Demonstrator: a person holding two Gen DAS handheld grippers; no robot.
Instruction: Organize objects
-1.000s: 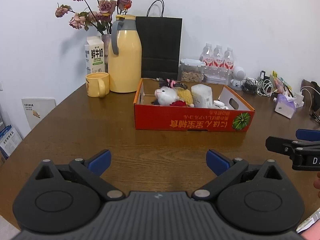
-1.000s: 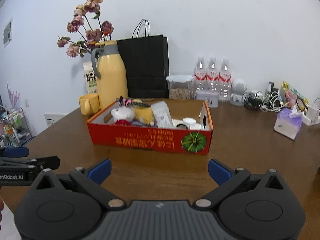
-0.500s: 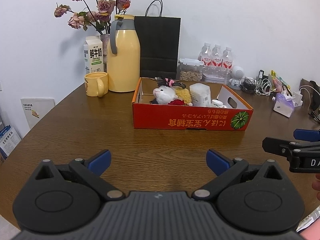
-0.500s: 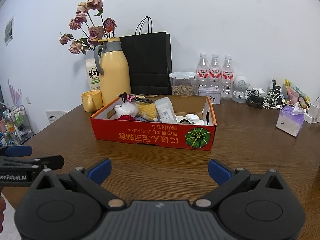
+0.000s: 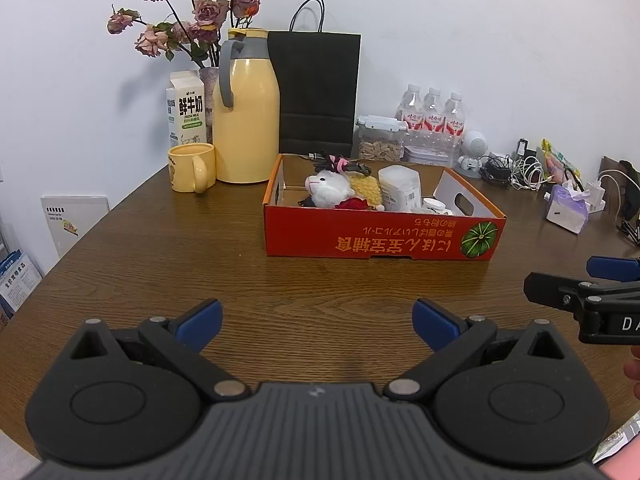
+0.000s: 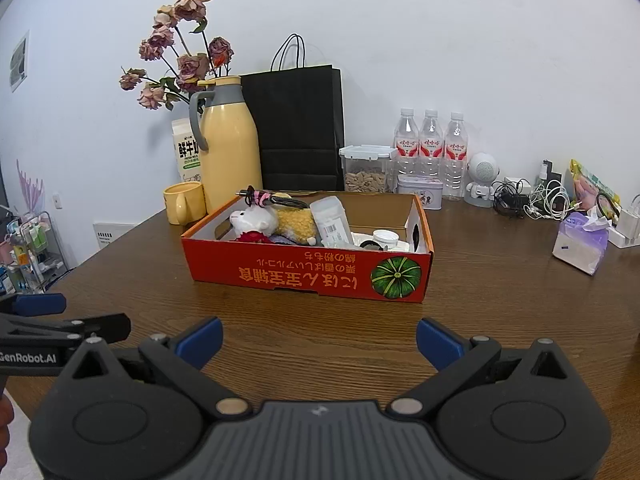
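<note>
An orange cardboard box (image 5: 380,240) (image 6: 304,276) stands on the brown table. In it lie a white plush toy (image 5: 328,188) (image 6: 256,220), a yellow plush (image 6: 296,222), a white packet (image 5: 400,188) (image 6: 332,220), a black cable with pink ties (image 6: 268,199) and small white lids (image 6: 384,237). My left gripper (image 5: 316,322) is open and empty, low over the table in front of the box. My right gripper (image 6: 318,342) is open and empty, also in front of the box. Each gripper shows at the edge of the other's view.
Behind the box stand a yellow thermos (image 5: 246,112), a yellow mug (image 5: 192,168), a milk carton (image 5: 186,110), dried flowers (image 5: 188,28), a black paper bag (image 5: 316,92), a snack container (image 5: 380,144) and three water bottles (image 5: 432,114). Cables (image 5: 516,168) and a tissue pack (image 6: 580,244) lie right.
Both grippers have drawn back a little and risen slightly; the box looks a bit farther and more from above. Both stay open and empty.
</note>
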